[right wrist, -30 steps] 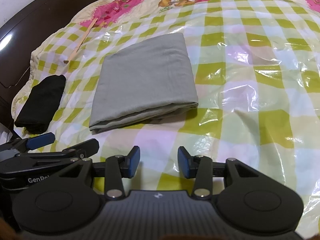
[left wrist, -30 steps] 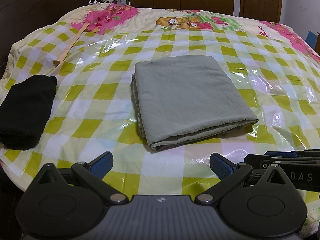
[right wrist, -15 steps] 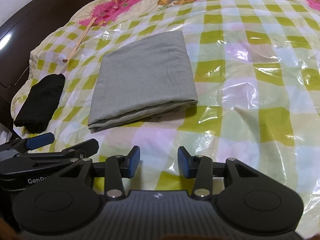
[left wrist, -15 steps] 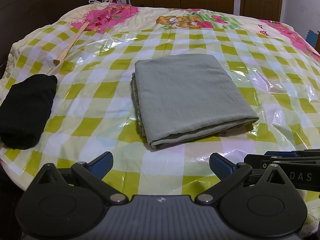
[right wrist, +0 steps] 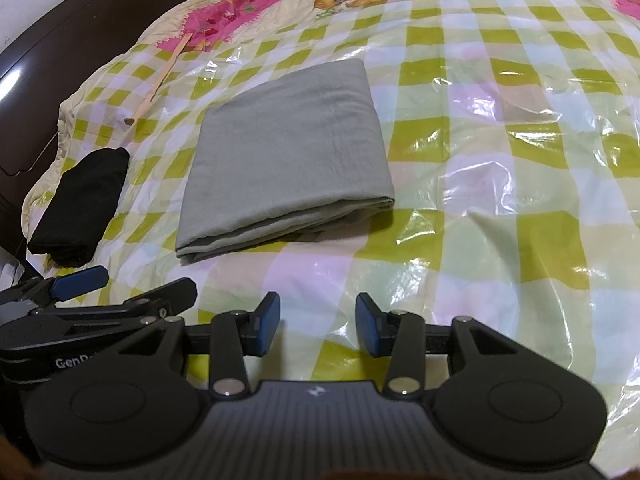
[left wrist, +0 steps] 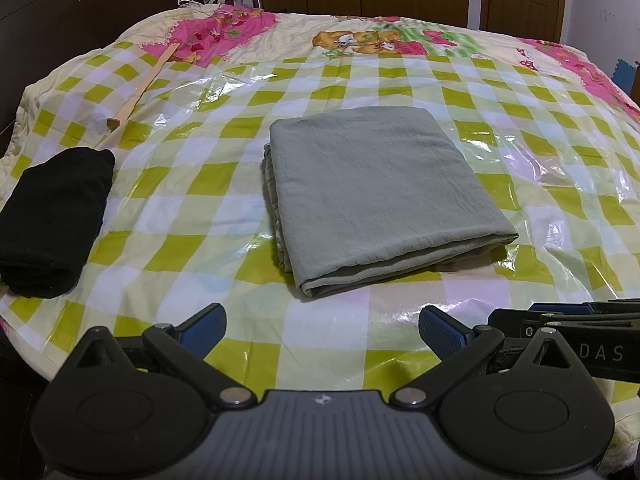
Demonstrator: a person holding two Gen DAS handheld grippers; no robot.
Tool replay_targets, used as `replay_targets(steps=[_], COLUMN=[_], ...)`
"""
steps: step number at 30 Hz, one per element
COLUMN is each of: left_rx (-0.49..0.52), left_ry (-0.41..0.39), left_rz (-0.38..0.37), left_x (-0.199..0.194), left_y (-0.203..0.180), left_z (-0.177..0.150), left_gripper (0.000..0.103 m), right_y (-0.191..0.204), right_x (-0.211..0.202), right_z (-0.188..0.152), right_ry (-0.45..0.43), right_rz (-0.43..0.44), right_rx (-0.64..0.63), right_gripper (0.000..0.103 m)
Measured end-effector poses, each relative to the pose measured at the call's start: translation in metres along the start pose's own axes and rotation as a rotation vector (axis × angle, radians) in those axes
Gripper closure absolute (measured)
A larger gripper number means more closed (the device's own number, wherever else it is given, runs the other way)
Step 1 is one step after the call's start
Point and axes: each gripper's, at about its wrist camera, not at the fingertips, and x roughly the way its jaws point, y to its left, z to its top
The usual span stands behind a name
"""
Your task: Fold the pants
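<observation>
The grey-green pants (left wrist: 380, 192) lie folded into a flat rectangle on the bed (left wrist: 192, 216), on its clear plastic sheet over the green-and-white checked cover. They sit ahead of both sets of tongs, touching neither. The left tongs (left wrist: 322, 330) hover near the bed's near edge with jaws wide apart and nothing between them; the pants' near folded edge lies just beyond them. The right tongs (right wrist: 318, 322) hover beside the left ones, jaws partly apart and empty; the pants lie ahead and to their left.

A rolled black garment (left wrist: 52, 220) lies well left of the pants near the bed's left edge, and a wooden stick (left wrist: 140, 88) lies beyond it. Right of the pants the cover is bare, wrinkled plastic out to the edge.
</observation>
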Motion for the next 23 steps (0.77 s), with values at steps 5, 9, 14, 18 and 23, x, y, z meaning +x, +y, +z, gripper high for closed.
replay_targets(steps=[5, 9, 14, 18, 23], left_rx=[-0.001, -0.001, -0.002, -0.001, -0.001], left_ry=[0.002, 0.002, 0.003, 0.002, 0.002], left_rz=[0.001, 0.001, 0.001, 0.002, 0.002], left_x=[0.0002, 0.0000, -0.0001, -0.0001, 0.0000], left_y=[-0.0004, -0.0001, -0.0003, -0.0002, -0.0002], left_z=[-0.0011, -0.0014, -0.0013, -0.0014, -0.0014], left_gripper=[0.000, 0.000, 0.000, 0.000, 0.000], right_y=[0.0000, 0.0000, 0.0003, 0.0002, 0.0002], right_x=[0.0007, 0.0011, 0.0012, 0.0013, 0.0021], right_z=[-0.0010, -0.0023, -0.0009, -0.0005, -0.0034], right_ry=[0.003, 0.003, 0.003, 0.005, 0.004], right_rz=[-0.001, -0.001, -0.001, -0.001, -0.001], right_rx=[0.002, 0.002, 0.002, 0.002, 0.006], right_gripper=[0.060, 0.060, 0.060, 0.060, 0.060])
